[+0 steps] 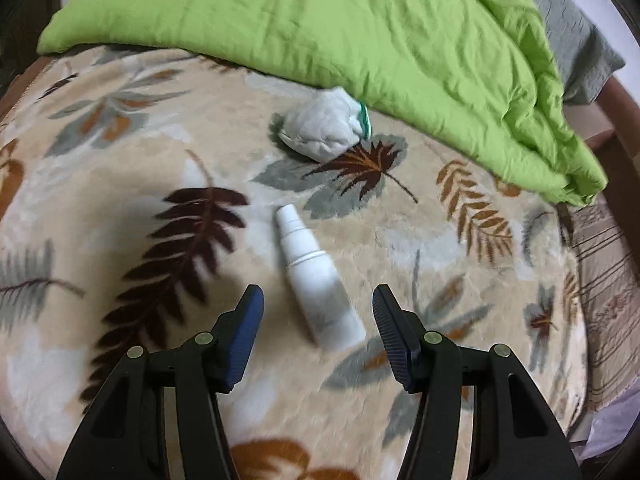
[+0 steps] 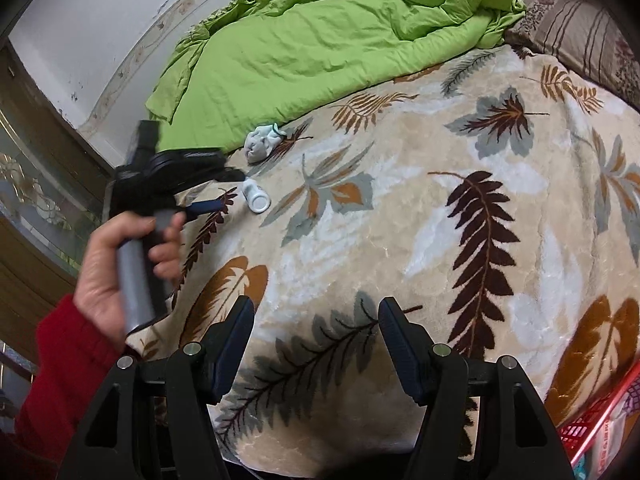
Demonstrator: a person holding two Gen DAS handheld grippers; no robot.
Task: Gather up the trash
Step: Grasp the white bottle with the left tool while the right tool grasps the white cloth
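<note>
A white spray bottle (image 1: 316, 276) lies on the leaf-patterned blanket (image 1: 120, 128), nozzle pointing away. My left gripper (image 1: 318, 304) is open, its fingers on either side of the bottle's lower half, apart from it. A crumpled white wad with a green edge (image 1: 324, 128) lies farther off, by the green duvet. In the right wrist view the bottle (image 2: 256, 196) and wad (image 2: 262, 142) lie at the left, with the left gripper (image 2: 224, 190) at the bottle. My right gripper (image 2: 316, 320) is open and empty over the blanket.
A green duvet (image 1: 320, 28) is bunched across the far side of the bed. A striped pillow (image 2: 580, 36) lies at the far right. A red basket (image 2: 592, 432) stands at the lower right beside the bed. A wall and a door frame are at the left.
</note>
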